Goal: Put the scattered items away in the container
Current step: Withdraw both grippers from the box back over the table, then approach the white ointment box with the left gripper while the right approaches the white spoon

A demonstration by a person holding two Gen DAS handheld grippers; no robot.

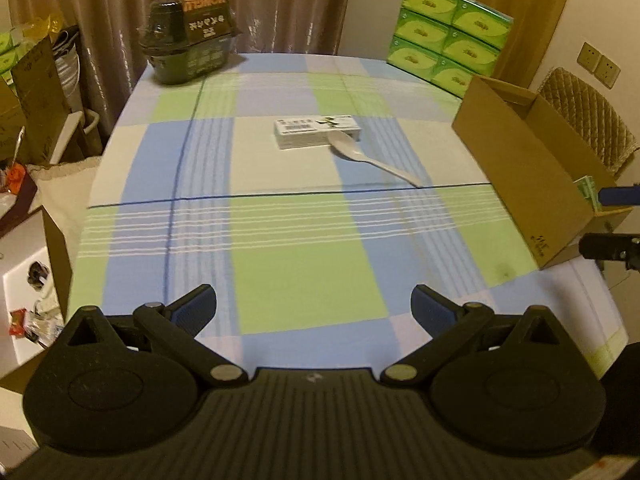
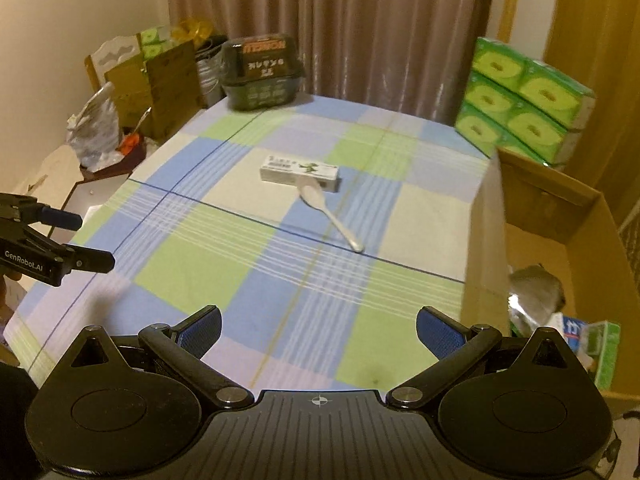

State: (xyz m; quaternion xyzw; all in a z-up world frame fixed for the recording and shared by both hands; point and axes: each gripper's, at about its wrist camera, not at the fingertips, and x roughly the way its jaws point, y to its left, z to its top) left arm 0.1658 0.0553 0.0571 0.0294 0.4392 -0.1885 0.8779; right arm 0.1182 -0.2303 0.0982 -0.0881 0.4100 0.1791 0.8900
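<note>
**Two items left on cloth, both grippers spread and empty**

A white flat box [image 1: 317,131] is seen lying near the middle of the checked tablecloth [image 1: 280,248]. A white plastic spoon [image 1: 368,160] is laid with its bowl against the box's near edge, handle angled toward the cardboard container [image 1: 524,168]. The container is set at the table's right edge, open at the top; a few packets [image 2: 576,340] are noted inside. The left gripper [image 1: 314,304] is held above bare cloth, jaws spread wide, nothing between them. The right gripper [image 2: 318,330] is likewise spread and empty, beside the container. A dark noodle tub [image 1: 188,36] and stacked green tissue packs [image 1: 448,36] are recorded at the far edge
</note>
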